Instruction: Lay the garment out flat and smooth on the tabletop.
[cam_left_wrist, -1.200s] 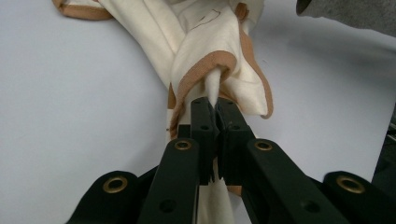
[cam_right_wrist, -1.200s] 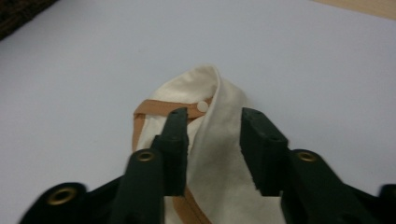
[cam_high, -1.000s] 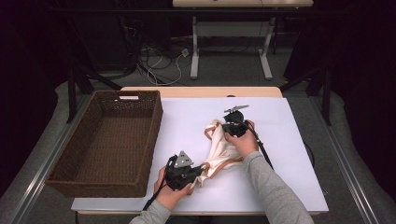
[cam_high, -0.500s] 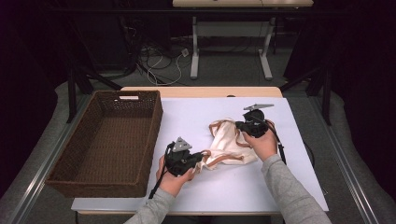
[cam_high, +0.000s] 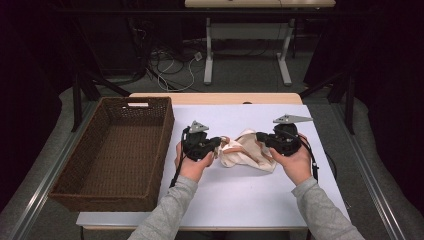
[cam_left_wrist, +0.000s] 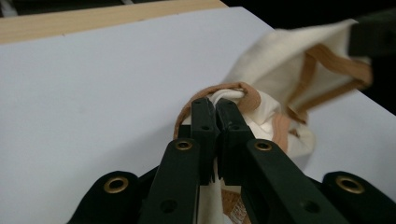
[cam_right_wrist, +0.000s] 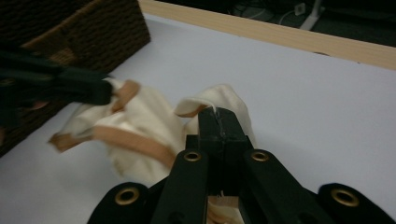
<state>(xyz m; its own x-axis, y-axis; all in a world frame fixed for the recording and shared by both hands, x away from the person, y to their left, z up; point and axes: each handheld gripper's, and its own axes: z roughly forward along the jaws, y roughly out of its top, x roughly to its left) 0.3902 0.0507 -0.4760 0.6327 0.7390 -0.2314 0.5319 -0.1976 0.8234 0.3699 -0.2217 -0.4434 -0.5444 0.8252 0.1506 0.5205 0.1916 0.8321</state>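
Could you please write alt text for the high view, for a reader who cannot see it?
A person's two grippers, left gripper and right gripper, each pinch a side of a cream cloth with tan trim over a white table. A brown wicker basket sits at the left.

A dark brown rectangular wicker basket (cam_high: 112, 150) is seen at the table's left, w/ a cut-out handle slot in its far wall. It is set on a white table sheet (cam_high: 240, 190); a light wooden table edge (cam_high: 215, 98) is shown at the far side. Tangled cables (cam_high: 170, 65) are spotted on the floor beyond.
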